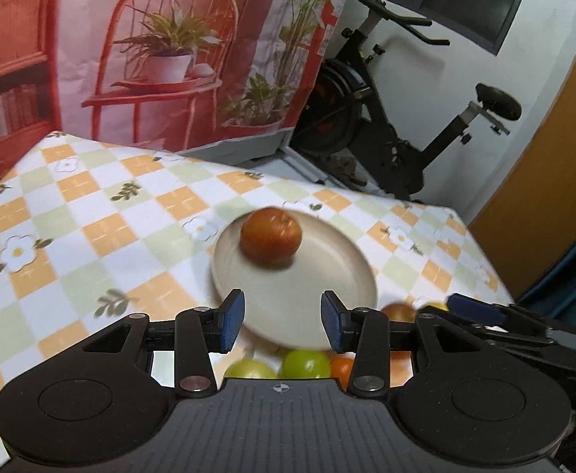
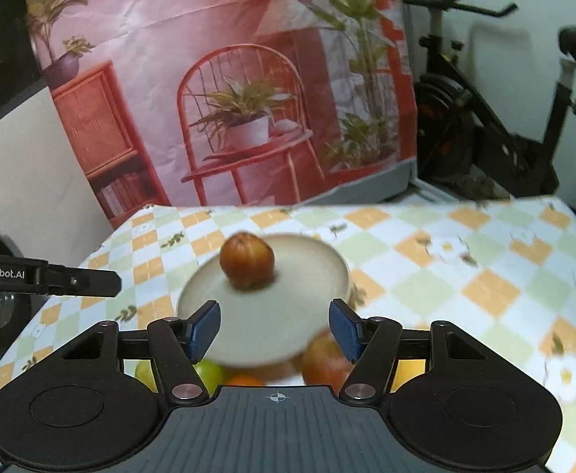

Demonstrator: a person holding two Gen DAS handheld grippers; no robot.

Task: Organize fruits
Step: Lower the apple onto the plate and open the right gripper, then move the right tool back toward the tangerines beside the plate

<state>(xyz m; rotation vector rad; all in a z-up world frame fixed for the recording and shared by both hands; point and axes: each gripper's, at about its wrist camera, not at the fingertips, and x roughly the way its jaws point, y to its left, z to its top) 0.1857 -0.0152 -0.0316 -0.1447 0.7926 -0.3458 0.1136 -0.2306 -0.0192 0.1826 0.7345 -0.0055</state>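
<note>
A red apple [image 1: 271,235] sits on a beige plate [image 1: 327,276] on the checkered tablecloth; it also shows in the right wrist view [image 2: 247,258] on the plate [image 2: 311,272]. My left gripper [image 1: 283,321] is open and empty above the plate's near rim. My right gripper [image 2: 274,329] is open and empty over the plate's near edge. Near the plate lie green fruits [image 1: 305,363] [image 2: 209,372], an orange [image 1: 341,368] [image 2: 244,380], a second red apple [image 1: 398,311] [image 2: 323,360] and a yellow fruit [image 2: 406,370], partly hidden by the grippers.
The right gripper's finger [image 1: 481,311] shows at right in the left view; the left gripper's finger [image 2: 79,282] at left in the right view. A printed backdrop [image 2: 228,79] hangs behind the table. An exercise bike [image 1: 386,118] stands beyond the far right edge.
</note>
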